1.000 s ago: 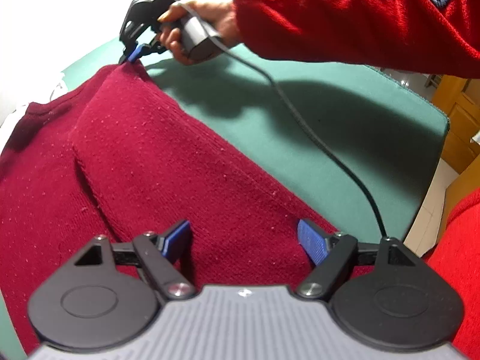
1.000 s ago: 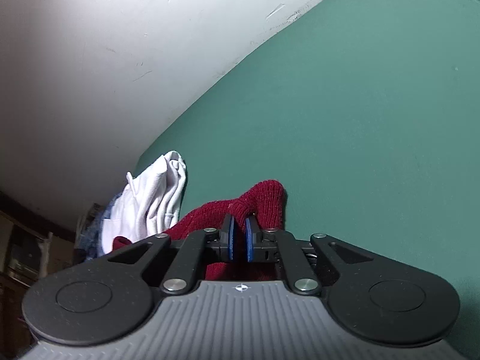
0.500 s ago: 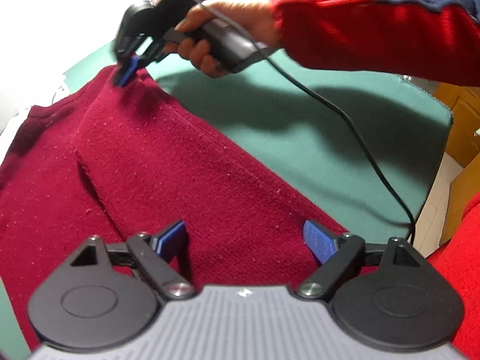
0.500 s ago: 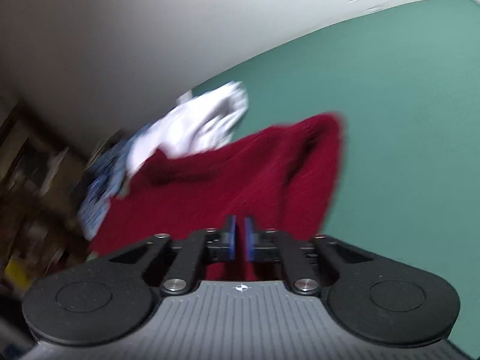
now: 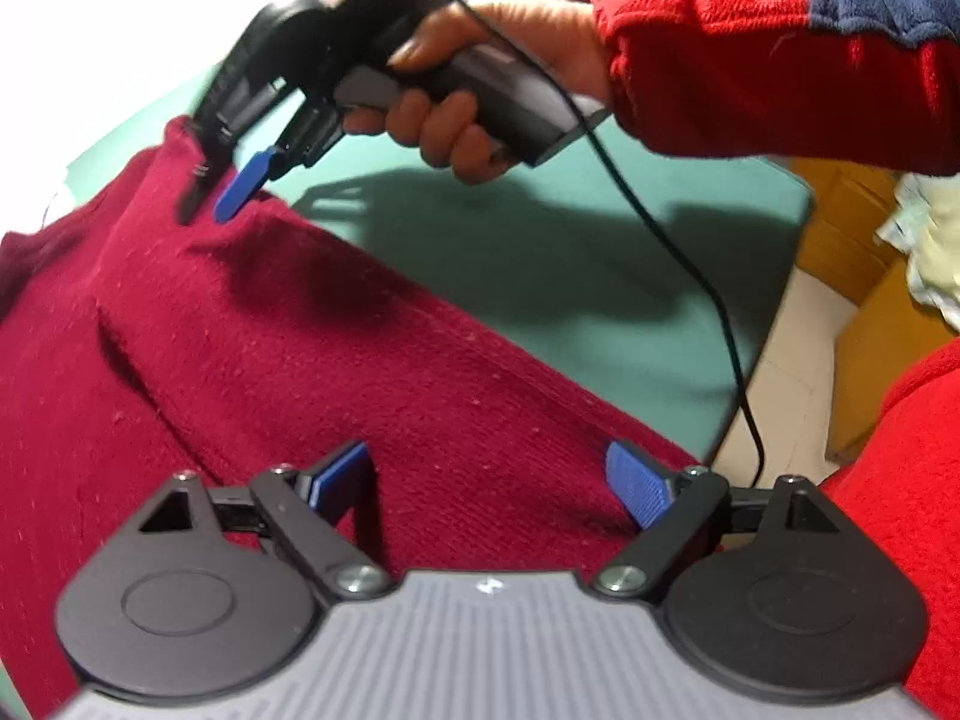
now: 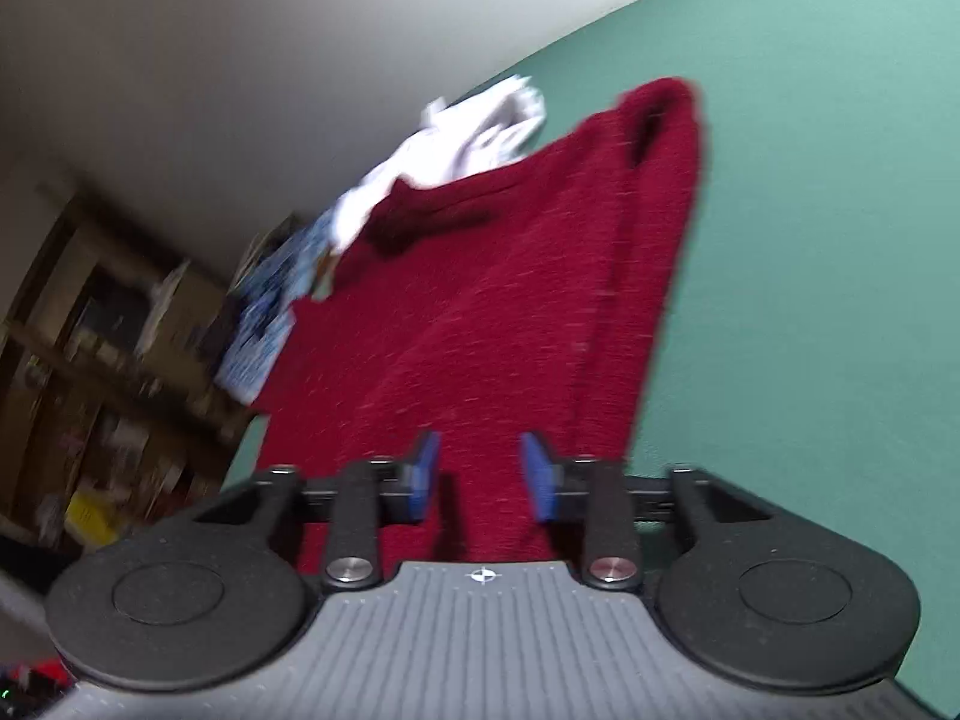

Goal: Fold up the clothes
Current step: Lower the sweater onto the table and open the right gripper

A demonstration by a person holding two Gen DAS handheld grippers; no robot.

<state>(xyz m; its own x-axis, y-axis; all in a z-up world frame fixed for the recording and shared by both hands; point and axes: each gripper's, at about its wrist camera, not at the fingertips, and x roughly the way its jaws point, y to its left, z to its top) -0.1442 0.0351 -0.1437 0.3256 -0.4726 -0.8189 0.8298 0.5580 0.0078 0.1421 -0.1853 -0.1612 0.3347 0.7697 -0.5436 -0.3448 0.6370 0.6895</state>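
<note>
sweater (image 5: 336,372): I see dark red knit, coarse and fuzzy
table cover (image 5: 540,252): I read it as smooth matt green
left gripper (image 5: 489,483): matt black plastic, ribbed blue pads, shiny screws

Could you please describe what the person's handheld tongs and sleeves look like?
The left tongs and right tongs share black linkage arms, blue ribbed pads and a grey ribbed body with a crosshair mark. A black cable trails from the right tongs. The sleeve is red fleece with a navy panel.
</note>
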